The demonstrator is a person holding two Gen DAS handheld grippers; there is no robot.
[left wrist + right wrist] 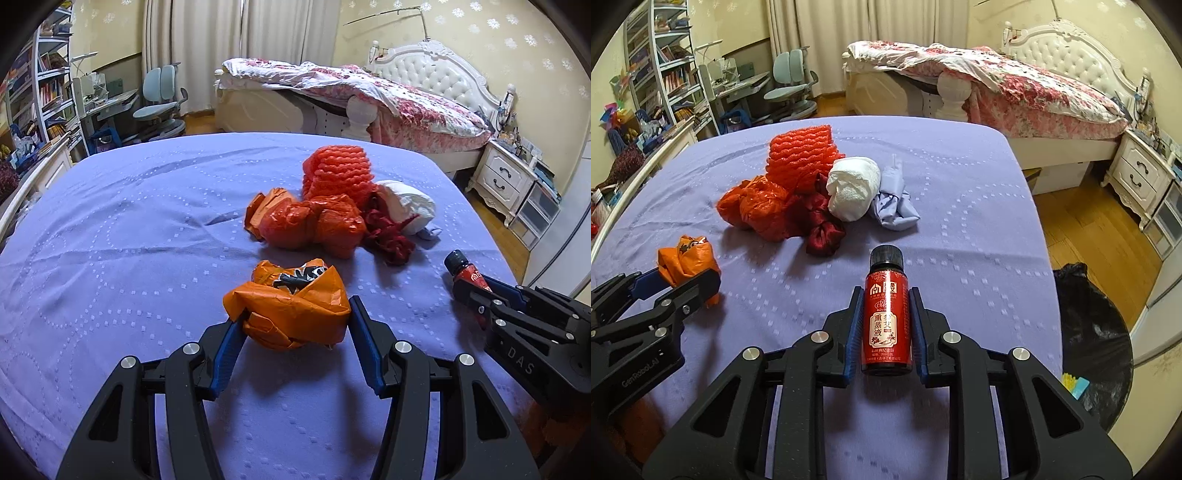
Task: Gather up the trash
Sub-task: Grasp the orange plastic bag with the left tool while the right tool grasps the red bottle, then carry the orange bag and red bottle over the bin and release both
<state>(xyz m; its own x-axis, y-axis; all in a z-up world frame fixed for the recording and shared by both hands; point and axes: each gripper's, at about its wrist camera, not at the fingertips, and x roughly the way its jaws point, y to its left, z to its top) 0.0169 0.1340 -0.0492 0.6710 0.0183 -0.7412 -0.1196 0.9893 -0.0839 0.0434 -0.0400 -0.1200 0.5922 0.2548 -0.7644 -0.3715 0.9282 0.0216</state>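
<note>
The right hand-held gripper (pixel 884 328) is clamped on a small red bottle (pixel 886 314) with a black cap, pads pressed to both sides of its label, cap pointing forward. The left hand-held gripper (pixel 293 325) has its jaws spread around a crumpled orange bag (pixel 291 306) that lies on the purple-covered bed (pixel 129 221); the left pad seems to touch the bag and the right one stands just beside it — not yet closed on it. To do this step well, I would judge that the left jaws should close low and around the bulk of the bag, since thin crinkled plastic will compress and could slip out if only a loose fold is pinched; squeeze until it firms up before lifting. The bottle is smooth and round, so it should be kept level and firmly held while it is carried to the black bin bag (pixel 1089 332) that stands off the bed's right edge in the right wrist view. Counted: one bottle, one orange bag near the left gripper, and farther up the bed a heap — one red foam net (pixel 801 151), a red plastic bag (pixel 757 206) knotted into lumps, one dark red cloth (pixel 823 225), one white wad (pixel 853 188) and one pale blue crumpled piece (pixel 895 206). In the left view a further orange scrap shows at the heap's left edge.
</note>
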